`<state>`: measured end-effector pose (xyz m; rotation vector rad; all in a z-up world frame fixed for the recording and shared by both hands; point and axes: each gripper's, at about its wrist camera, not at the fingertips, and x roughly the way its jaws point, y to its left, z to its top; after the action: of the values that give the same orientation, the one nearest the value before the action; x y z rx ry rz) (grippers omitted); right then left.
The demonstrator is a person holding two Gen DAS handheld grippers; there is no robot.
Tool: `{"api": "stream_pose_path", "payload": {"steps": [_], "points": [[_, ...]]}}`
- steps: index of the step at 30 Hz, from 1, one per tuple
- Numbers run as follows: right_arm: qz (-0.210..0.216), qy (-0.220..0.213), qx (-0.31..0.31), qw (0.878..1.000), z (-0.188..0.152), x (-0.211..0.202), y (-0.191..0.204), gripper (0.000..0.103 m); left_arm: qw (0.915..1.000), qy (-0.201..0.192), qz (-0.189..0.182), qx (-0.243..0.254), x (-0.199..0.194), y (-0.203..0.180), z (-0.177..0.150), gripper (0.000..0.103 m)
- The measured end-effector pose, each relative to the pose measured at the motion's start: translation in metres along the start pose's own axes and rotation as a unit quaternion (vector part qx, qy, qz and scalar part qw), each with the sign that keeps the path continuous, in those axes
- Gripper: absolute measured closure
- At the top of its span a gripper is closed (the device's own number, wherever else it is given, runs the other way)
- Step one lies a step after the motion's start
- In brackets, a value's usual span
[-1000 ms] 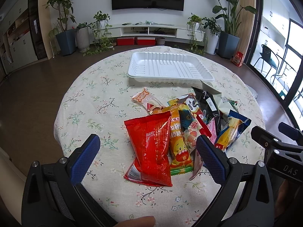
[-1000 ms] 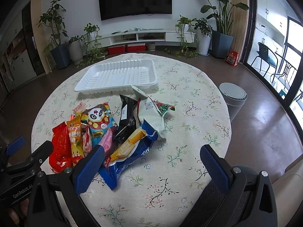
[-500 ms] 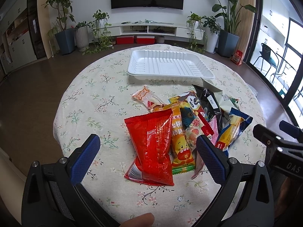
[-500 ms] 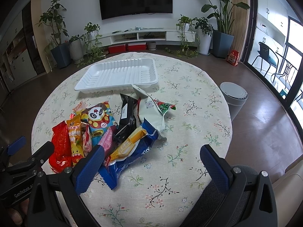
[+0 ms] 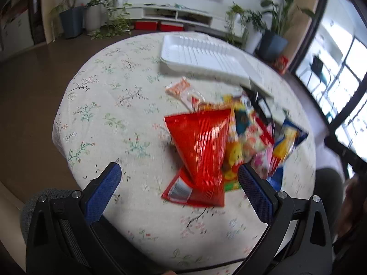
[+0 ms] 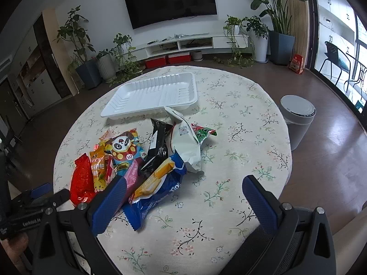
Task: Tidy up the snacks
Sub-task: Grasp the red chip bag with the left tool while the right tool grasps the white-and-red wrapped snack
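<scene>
A pile of snack packets lies on the round floral table [image 6: 240, 151]. A red bag [image 5: 201, 149] lies nearest my left gripper [image 5: 179, 181], which is open and empty just before it. The red bag also shows in the right wrist view [image 6: 81, 181]. A blue packet [image 6: 156, 197] with a yellow one on it lies before my right gripper [image 6: 183, 197], which is open and empty. A panda packet [image 6: 125, 149], a black packet [image 6: 158, 142] and a white bag [image 6: 185, 142] lie behind. An empty white tray [image 6: 156, 94] stands at the far side, and shows in the left wrist view [image 5: 201, 57].
A grey bin [image 6: 298, 119] stands on the floor right of the table. Potted plants [image 6: 89, 68] and a TV shelf [image 6: 183, 43] line the far wall. The left gripper [image 6: 34, 206] shows at the right view's left edge.
My left gripper has swung left and tilted, blurring its view; the red bag sits more to the right between its fingers. The right gripper has hardly moved. The snacks have not moved.
</scene>
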<state>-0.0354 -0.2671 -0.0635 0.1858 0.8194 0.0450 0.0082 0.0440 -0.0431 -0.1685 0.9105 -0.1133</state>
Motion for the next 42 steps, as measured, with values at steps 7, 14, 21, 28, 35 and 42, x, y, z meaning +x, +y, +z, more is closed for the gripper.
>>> {"api": "stream_pose_path", "payload": {"steps": [7, 14, 21, 28, 35, 42], "points": [[0.051, 0.050, 0.059, 0.996, 0.010, 0.021, -0.024, 0.014, 0.9990, 0.039, -0.002, 0.024, 0.031, -0.021, 0.011, 0.005], [0.051, 0.082, 0.058, 0.994, 0.007, 0.034, -0.029, 0.026, 0.9966, 0.079, 0.004, 0.025, 0.061, -0.020, 0.014, 0.042], [0.044, 0.077, 0.047, 0.995, 0.008, 0.034, -0.030, 0.033, 0.9953, 0.090, -0.026, 0.024, 0.073, -0.015, 0.009, 0.065], [0.046, 0.075, 0.033, 0.996, 0.011, 0.033, -0.029, 0.041, 0.9939, 0.092, -0.061, 0.013, 0.069, -0.005, 0.009, 0.069], [0.044, 0.063, 0.012, 0.997, 0.030, 0.031, -0.032, 0.041, 0.9923, 0.077, -0.097, -0.004, 0.052, 0.016, 0.009, 0.069], [0.071, 0.084, -0.014, 0.994, 0.069, 0.053, -0.031, 0.051, 0.9907, 0.045, -0.128, -0.009, 0.036, 0.031, 0.021, 0.069]]}}
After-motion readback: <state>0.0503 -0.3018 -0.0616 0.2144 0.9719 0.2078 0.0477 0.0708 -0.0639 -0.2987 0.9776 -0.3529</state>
